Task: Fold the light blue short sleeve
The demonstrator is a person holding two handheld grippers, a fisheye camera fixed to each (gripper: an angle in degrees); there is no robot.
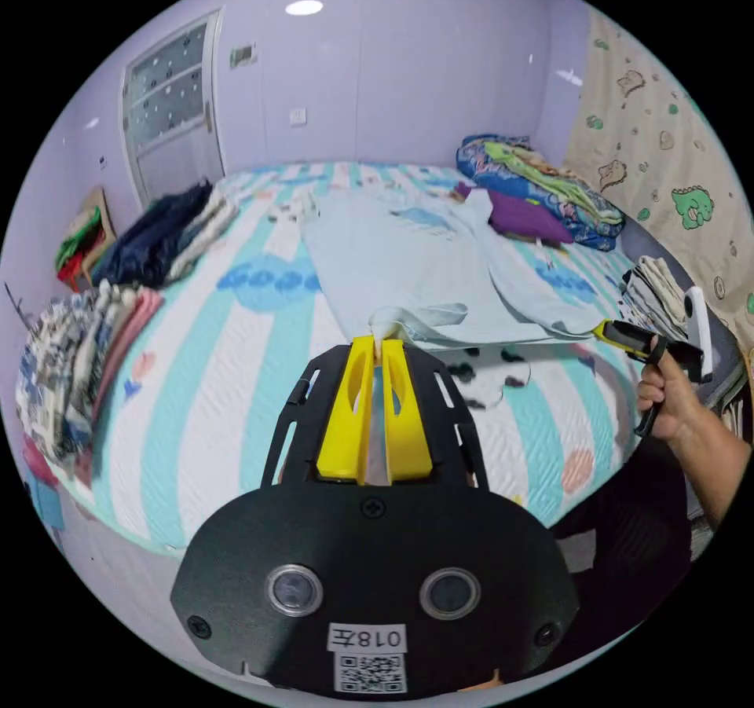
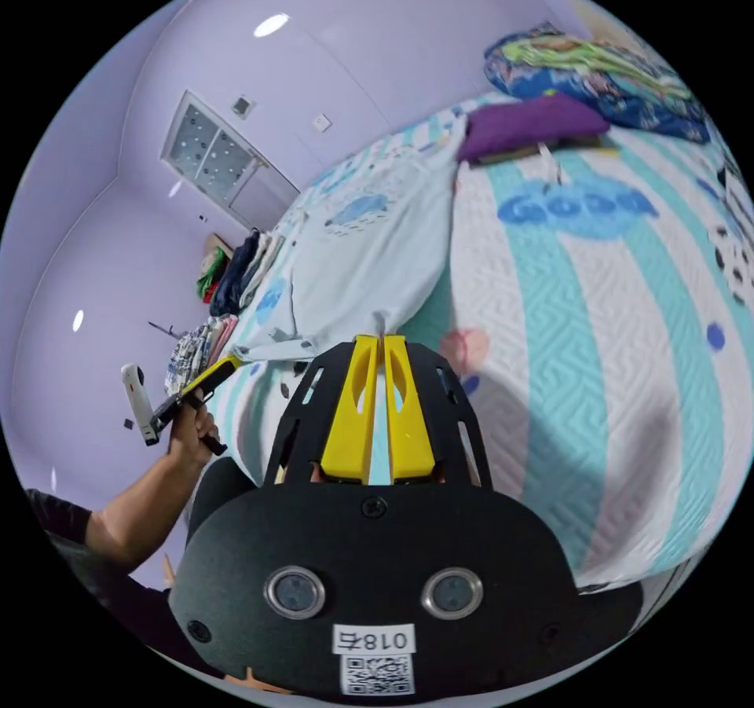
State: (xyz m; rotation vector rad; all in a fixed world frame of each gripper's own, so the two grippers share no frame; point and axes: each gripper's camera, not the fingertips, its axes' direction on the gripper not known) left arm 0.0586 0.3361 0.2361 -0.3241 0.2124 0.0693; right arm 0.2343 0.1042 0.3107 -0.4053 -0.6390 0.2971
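- The left hand-held gripper has its yellow jaws nearly together, pinching a bunched corner of the light blue short sleeve at its near hem. The right hand-held gripper is likewise clamped narrow on the hem's other corner. Each also comes into the other's view, held in a hand at the bed's near edge.
- The bed, under a striped teal and white cover, carries the garment. It lies spread out flat, running away from both grippers toward the far wall.
- The shirt's long axis runs from the held hem out to the collar end, near the purple cushion. The hem edge stretches crosswise between the two grippers, which are well apart.
- Both grippers sit equally near the hem, so neither arm has the advantage. As I judge it, the fold calls for carrying the hem forward along that long axis, both corners kept level.
- Stacks of folded clothes lie along the bed's side, clear of the shirt.
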